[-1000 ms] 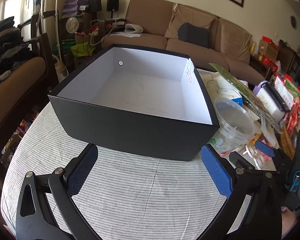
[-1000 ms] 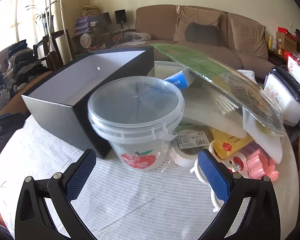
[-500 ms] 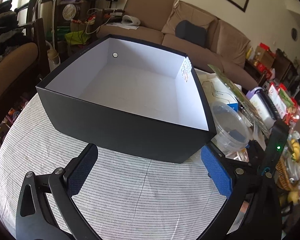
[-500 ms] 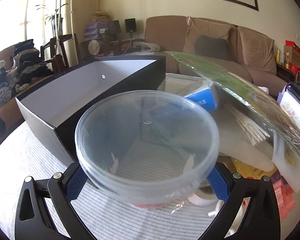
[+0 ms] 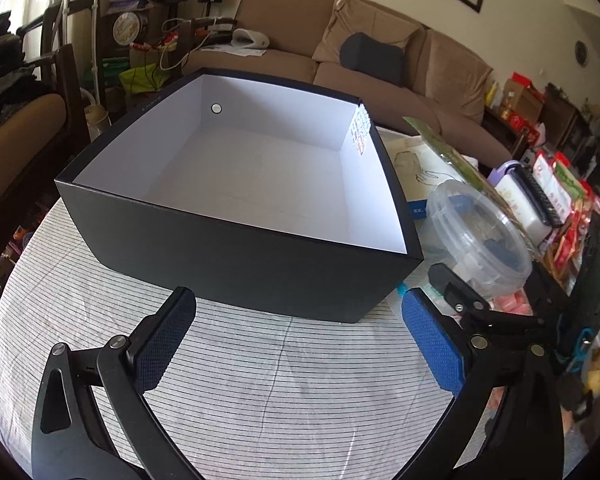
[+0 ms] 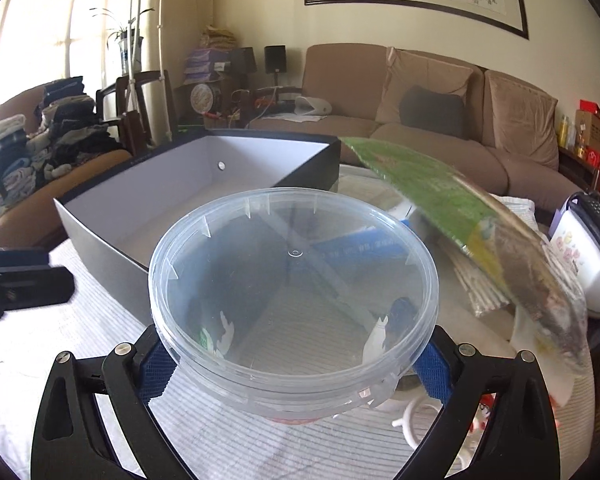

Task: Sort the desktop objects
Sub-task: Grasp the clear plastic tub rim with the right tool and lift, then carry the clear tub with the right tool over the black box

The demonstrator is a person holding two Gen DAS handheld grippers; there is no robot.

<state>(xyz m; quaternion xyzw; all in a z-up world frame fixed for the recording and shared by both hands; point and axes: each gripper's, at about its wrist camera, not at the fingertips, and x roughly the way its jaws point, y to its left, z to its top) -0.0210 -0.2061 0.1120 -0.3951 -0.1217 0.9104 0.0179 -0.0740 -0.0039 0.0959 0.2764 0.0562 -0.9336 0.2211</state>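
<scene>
A large black box (image 5: 236, 256) with a white inside stands open and empty on the striped tablecloth; it also shows in the right wrist view (image 6: 112, 216). My left gripper (image 5: 296, 336) is open and empty just in front of the box's near wall. A clear plastic tub with a lid (image 6: 292, 292) sits between the fingers of my right gripper (image 6: 292, 360), whose blue pads press its sides. The tub (image 5: 476, 236) is lifted beside the box's right corner in the left wrist view.
A pile of clutter lies right of the box: a green plastic packet (image 6: 460, 216), a white container with a black handle (image 6: 588, 256), snack bags (image 5: 568, 200), a blue carton (image 6: 364, 244). A sofa (image 6: 420, 120) stands behind the table.
My right gripper moved forward around the tub, closed on it and lifted it off the table. My left gripper rose a little and tilted toward the box.
</scene>
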